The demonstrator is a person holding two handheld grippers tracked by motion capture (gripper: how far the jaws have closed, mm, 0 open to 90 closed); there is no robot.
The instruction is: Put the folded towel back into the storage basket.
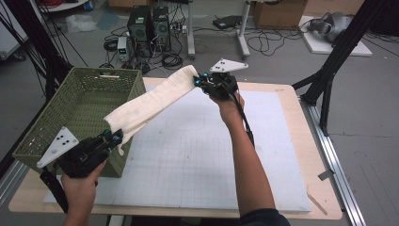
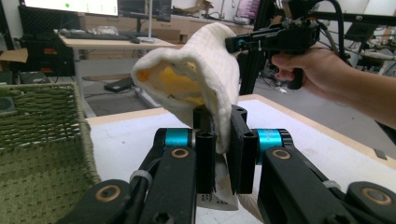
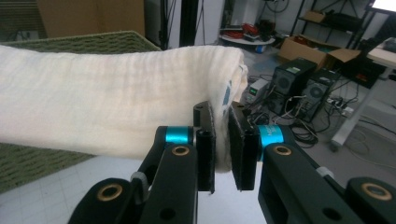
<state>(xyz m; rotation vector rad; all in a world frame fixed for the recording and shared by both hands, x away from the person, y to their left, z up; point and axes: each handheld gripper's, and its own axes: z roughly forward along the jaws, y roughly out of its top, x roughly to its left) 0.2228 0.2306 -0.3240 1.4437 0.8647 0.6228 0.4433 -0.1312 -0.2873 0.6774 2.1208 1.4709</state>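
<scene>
A small printed tag (image 2: 217, 199) hangs from the cloth just below the left gripper's jaws in the left gripper view, but its writing is too small to read; a bluish label strip at the cloth's end by the right gripper is equally illegible.

The cream cloth (image 1: 150, 101) is a soft, finely ribbed weave, folded into a long band and stretched in the air between the two grippers. The left gripper (image 1: 112, 136) is clamped on its near end, the fabric pinched between the black jaws; in that gripper's own view the fold opens above the jaws and shows a yellowish inside. The right gripper (image 1: 197, 80) is clamped on the far end, jaws drawn in on a bunched edge.

Just beside the left gripper, on its outer side, stands a green woven basket (image 1: 44, 125), rectangular, with open lattice walls; the cloth's near end hangs over its inner rim. Below the stretched cloth lies a white gridded mat (image 1: 197, 160) on the wooden table (image 1: 324, 188), flat and bare between the grippers. Beyond the right gripper the table's far edge is close.
</scene>
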